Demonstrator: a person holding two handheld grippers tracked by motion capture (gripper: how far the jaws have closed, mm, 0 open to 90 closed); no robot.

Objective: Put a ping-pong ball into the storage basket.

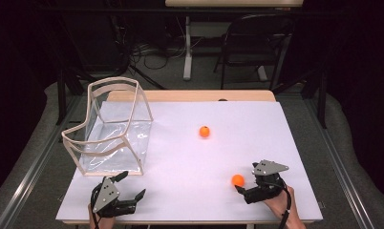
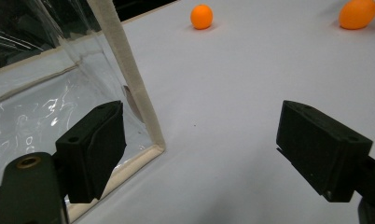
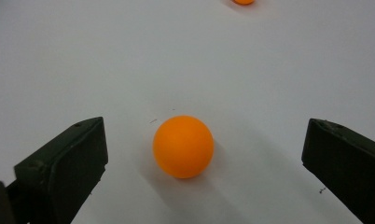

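Two orange balls lie on the white table sheet (image 1: 190, 157). The near ball (image 1: 237, 180) (image 3: 183, 146) rests on the sheet between the wide-apart jaws of my right gripper (image 1: 246, 179) (image 3: 207, 137), touching neither; that gripper is open. The far ball (image 1: 205, 131) (image 2: 201, 16) (image 3: 244, 1) sits alone mid-table. My left gripper (image 1: 133, 184) (image 2: 206, 149) is open and empty at the front left. Its left jaw stands in front of the near corner of a clear container (image 1: 109, 126) (image 2: 136, 102). The left gripper view also catches the near ball (image 2: 358, 13) at top right.
The clear container has beige trim, stands upright on the left of the table and looks empty. Beyond the table's back edge are a dark chair (image 1: 257, 43) and a table leg (image 1: 187, 47). Open sheet lies between the grippers.
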